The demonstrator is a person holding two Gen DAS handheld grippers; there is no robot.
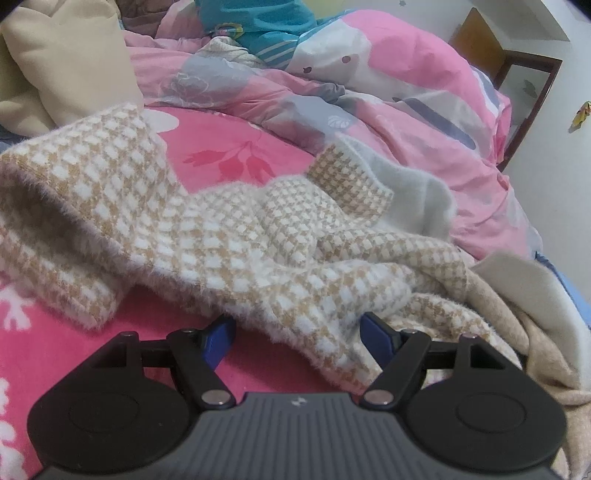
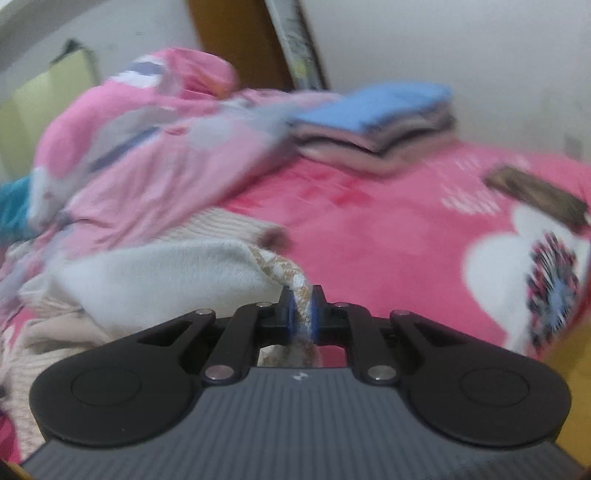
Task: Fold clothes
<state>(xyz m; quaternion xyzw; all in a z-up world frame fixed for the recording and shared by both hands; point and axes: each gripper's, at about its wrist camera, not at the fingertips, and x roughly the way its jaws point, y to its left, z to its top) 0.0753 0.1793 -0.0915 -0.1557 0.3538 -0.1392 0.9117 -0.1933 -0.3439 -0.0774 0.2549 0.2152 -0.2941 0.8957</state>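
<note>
A fuzzy beige-and-white houndstooth sweater [image 1: 229, 236] lies crumpled on the pink bedspread [image 1: 66, 350], its white inner side [image 1: 413, 192] turned up at the right. My left gripper [image 1: 297, 332] stands open low over the bed. A fold of the sweater hangs down between its blue pads [image 1: 373, 334], and neither pad presses on it. In the blurred right wrist view, my right gripper [image 2: 302, 310] is shut on a thin edge of the same sweater [image 2: 291, 275]. That edge stretches back to the white bulk of the sweater [image 2: 155, 277] at the left.
A rumpled pink quilt [image 1: 388, 92] is heaped behind the sweater, with a cream pillow [image 1: 62, 62] and a teal garment [image 1: 258, 26] beyond. A beige garment [image 1: 517, 332] lies at the right. Folded clothes [image 2: 376, 122] are stacked by the wall, and a brown object [image 2: 535, 195] lies on the bedspread.
</note>
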